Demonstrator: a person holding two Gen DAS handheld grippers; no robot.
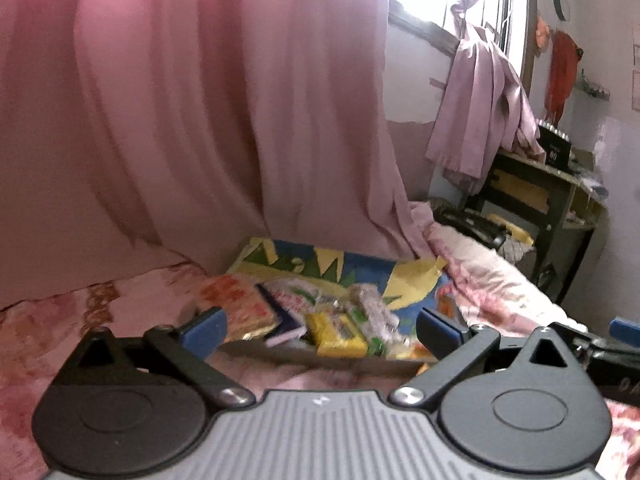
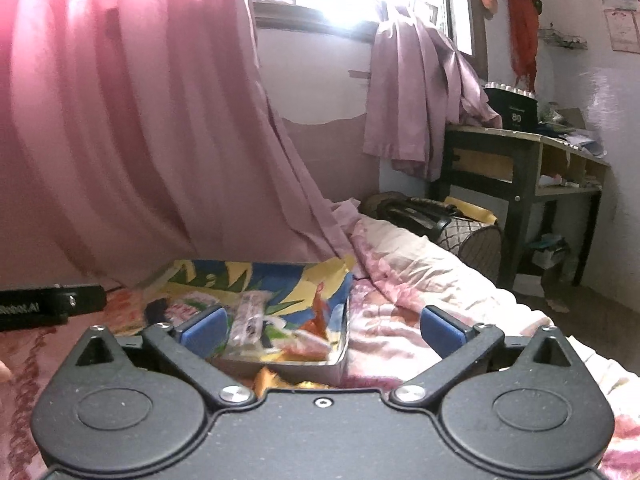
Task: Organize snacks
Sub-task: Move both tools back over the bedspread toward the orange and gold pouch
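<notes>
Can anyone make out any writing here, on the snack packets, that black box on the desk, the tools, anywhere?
"80": large white figures on the black box on the wooden desk; the smaller line above them is too small to read.
"...bot.AI": white letters on the black bar of the left tool, cut off at the picture's edge.
Snack packets in the colourful patterned tray, such as the yellow packet: print too blurred to read.
Papers on the wall: too small.

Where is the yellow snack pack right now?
In the left wrist view, the yellow snack pack lies in the colourful tray on the bed, near its front edge, between the dark blue packet and a clear wrapped snack.
</notes>
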